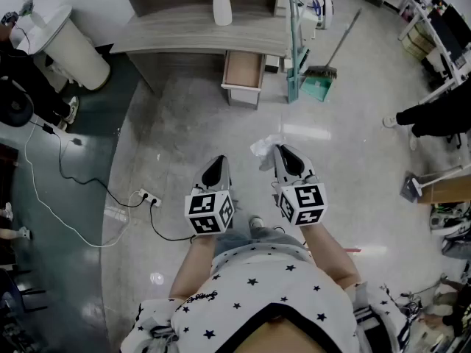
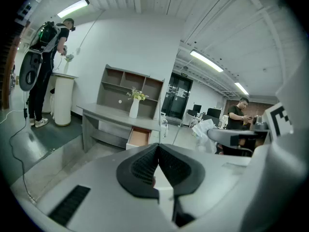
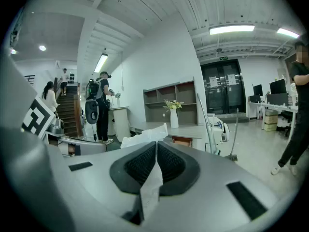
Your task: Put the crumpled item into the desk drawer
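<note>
Right fingers (image 3: 137,166) pinching crumpled paper (image 3: 145,139), left fingers (image 2: 142,167) together, empty

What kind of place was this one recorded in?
Probably an open-plan office: a grey desk with an open drawer, computer monitors farther back, and a broom near the desk.

Vase (image 1: 222,7) on desk (image 1: 176,35), drawer (image 1: 243,69) below (pulled out), broom (image 1: 321,71) to its right, bin (image 1: 70,48) far left

Right gripper (image 1: 283,157) carries the crumpled paper (image 1: 263,150) at its fingers (image 1: 291,163); ahead of them the drawer (image 1: 243,70) of the bench (image 1: 184,39) stands open, left gripper (image 1: 218,166) alongside.
</note>
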A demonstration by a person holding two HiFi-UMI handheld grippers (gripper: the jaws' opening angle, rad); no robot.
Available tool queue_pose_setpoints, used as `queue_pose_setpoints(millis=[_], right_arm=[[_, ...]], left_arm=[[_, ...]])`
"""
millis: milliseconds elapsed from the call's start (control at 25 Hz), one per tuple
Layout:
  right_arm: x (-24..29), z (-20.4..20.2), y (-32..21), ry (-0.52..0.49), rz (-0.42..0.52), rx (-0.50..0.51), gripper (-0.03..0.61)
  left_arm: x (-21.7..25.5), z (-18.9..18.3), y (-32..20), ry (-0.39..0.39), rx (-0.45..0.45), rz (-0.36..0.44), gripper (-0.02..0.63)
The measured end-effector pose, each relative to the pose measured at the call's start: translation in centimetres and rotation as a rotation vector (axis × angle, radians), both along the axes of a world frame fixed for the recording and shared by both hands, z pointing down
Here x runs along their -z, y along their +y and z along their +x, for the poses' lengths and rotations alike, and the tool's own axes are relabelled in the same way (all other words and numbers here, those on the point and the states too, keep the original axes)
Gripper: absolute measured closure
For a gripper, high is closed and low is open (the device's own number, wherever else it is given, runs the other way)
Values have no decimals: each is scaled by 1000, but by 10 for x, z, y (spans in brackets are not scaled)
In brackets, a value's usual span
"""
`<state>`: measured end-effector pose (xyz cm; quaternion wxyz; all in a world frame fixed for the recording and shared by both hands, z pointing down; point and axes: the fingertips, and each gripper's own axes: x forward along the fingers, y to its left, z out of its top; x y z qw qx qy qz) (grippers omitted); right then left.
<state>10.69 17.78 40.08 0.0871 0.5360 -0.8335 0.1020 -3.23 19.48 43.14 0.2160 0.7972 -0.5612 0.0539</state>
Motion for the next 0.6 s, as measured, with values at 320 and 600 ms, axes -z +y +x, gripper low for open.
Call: queue_pose_setpoints(millis=[320, 600], right_arm=[[10, 7, 51, -5, 30, 12, 574], [13, 7, 58, -4, 45, 51, 574]], left_arm=[[10, 7, 55, -22, -24, 10, 601], [22, 9, 56, -23, 6, 44, 602]])
